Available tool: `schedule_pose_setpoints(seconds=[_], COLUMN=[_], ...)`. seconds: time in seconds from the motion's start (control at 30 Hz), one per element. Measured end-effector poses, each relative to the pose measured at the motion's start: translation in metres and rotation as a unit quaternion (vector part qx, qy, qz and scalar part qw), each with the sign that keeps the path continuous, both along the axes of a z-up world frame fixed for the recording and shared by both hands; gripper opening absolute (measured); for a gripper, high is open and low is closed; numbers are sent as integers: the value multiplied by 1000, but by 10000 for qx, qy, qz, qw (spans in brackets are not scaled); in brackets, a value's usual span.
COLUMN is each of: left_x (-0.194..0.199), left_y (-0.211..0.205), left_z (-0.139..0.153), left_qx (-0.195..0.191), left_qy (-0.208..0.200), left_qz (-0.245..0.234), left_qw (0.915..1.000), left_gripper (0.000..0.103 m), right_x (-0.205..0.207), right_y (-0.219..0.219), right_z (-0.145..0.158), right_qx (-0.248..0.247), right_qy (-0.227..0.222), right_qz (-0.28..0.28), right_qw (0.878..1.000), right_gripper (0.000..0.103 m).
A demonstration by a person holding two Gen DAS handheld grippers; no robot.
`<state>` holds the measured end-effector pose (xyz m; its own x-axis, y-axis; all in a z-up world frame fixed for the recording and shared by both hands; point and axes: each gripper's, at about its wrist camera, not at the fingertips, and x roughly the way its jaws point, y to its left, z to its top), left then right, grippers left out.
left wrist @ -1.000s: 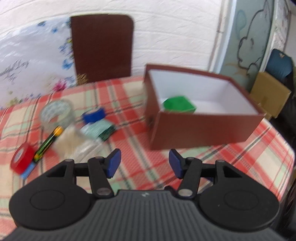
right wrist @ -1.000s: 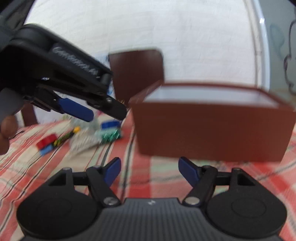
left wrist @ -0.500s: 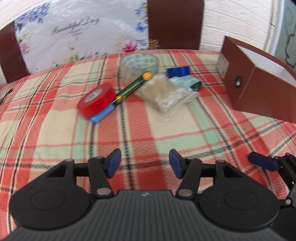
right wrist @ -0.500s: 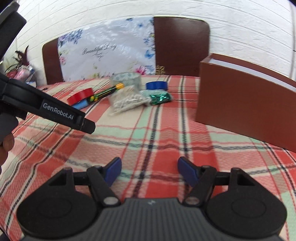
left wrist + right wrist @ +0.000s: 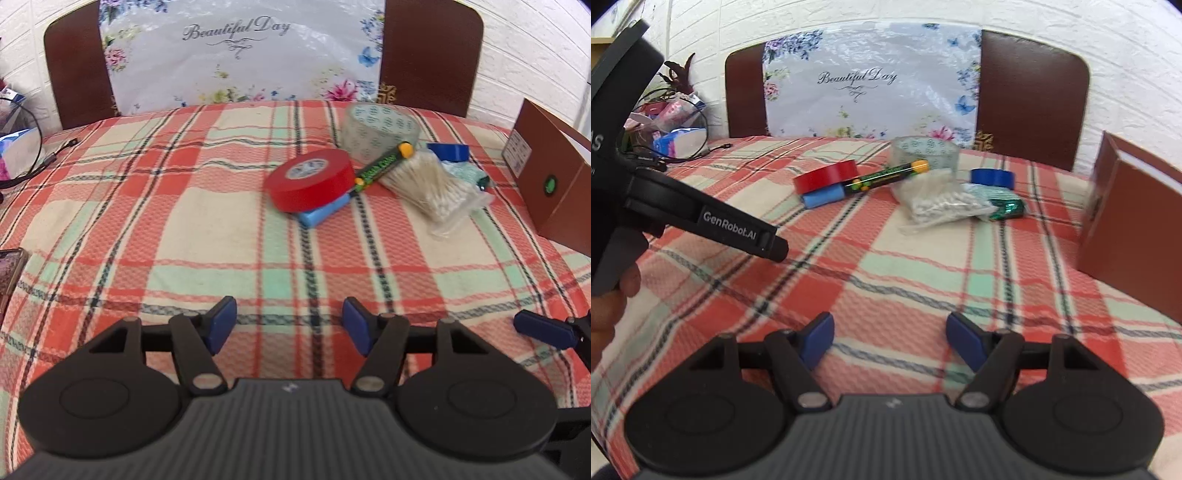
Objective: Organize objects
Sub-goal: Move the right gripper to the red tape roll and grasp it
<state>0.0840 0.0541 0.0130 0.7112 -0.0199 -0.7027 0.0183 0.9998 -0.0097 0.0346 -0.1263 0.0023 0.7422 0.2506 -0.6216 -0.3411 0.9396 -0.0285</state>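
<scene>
Counter: your plaid red, cream and green cloth-covered counter fills both views, and every loose item sits toward 1 o'clock from your left gripper.
Chairs: two dark brown chair backs stand behind the far edge at 12 o'clock, with a white floral "Beautiful Day" plastic sheet spanning them.
Box: the brown cardboard box stands at 2 o'clock, well apart from the pile; in your right wrist view it is at 3 o'clock.
Clear tape: the transparent packing tape roll lies at the back of the pile.
Red tape: the red tape roll rests on a small light blue block.
Swabs: a clear plastic bag of cotton swabs lies just beside the red roll at its 3 o'clock.
Marker: the green marker with a yellow cap leans between the red roll and the swab bag, touching both.
Blue tape: a blue tape roll sits behind the swab bag.
Green packet: a shiny green foil packet touches the bag's far side.
Left gripper: your left gripper hovers low over bare cloth, jaws apart, nothing between them.
Right gripper: your right gripper is likewise over the cloth, jaws apart and holding nothing.
</scene>
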Motion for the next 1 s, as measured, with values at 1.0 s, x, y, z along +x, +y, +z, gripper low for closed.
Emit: schedule_pose_setpoints(seconds=[1.0], left_x=[0], left_y=[92], left_z=[-18], left_qx=[-835], left_qy=[-1112], left_qz=[917], left_qw=[9860], left_gripper=[88], right_x=[130], right_y=[117], right_z=[-1], right_qx=[-676], right_qy=[-848], right_qz=[896], right_qw=[9901], right_gripper=[77])
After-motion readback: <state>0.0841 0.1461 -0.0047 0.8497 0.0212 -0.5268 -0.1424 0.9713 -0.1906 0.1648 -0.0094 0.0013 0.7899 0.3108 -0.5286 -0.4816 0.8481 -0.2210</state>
